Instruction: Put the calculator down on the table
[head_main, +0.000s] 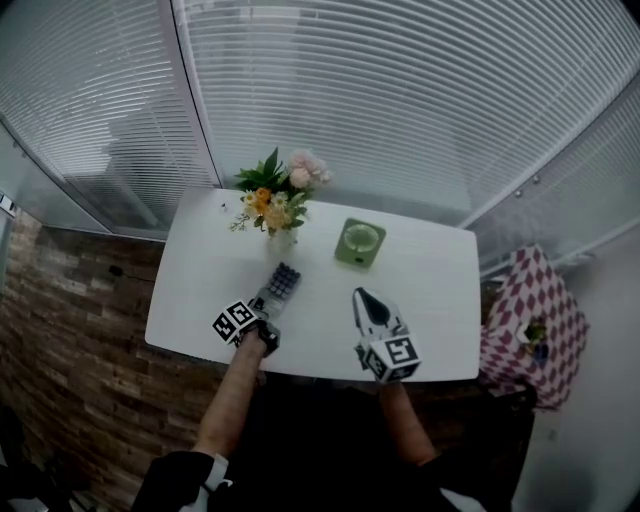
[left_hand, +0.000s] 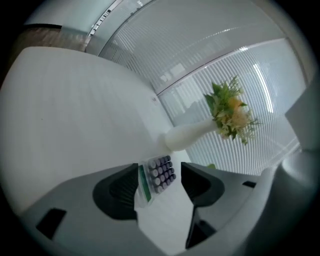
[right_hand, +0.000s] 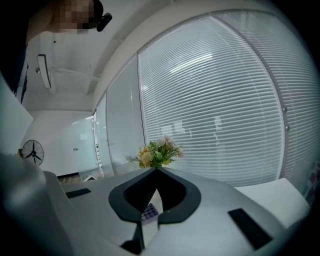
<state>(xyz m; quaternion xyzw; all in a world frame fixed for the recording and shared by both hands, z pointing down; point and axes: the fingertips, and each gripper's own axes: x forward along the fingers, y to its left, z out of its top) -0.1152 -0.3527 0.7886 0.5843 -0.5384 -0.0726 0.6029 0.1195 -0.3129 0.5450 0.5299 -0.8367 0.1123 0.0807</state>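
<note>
Calculator (left_hand: 159, 175), grey, dark-keyed, flat on white desk (left_hand: 75, 115) between parted left gripper (left_hand: 160, 171) jaws; right gripper (right_hand: 155, 172) closed. Placement apparently done.

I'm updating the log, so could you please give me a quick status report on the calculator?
Left gripper open, right gripper shut, empty. Calculator lying on table, between left jaws. Vase beyond it, apart.

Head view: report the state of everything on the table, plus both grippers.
Grey calculator with dark keys: lying on the white table, not gripped.
Left gripper: open, jaws either side of the calculator.
Right gripper: shut, empty.
White vase of flowers: upright.
Green square gadget: lying flat.
</note>
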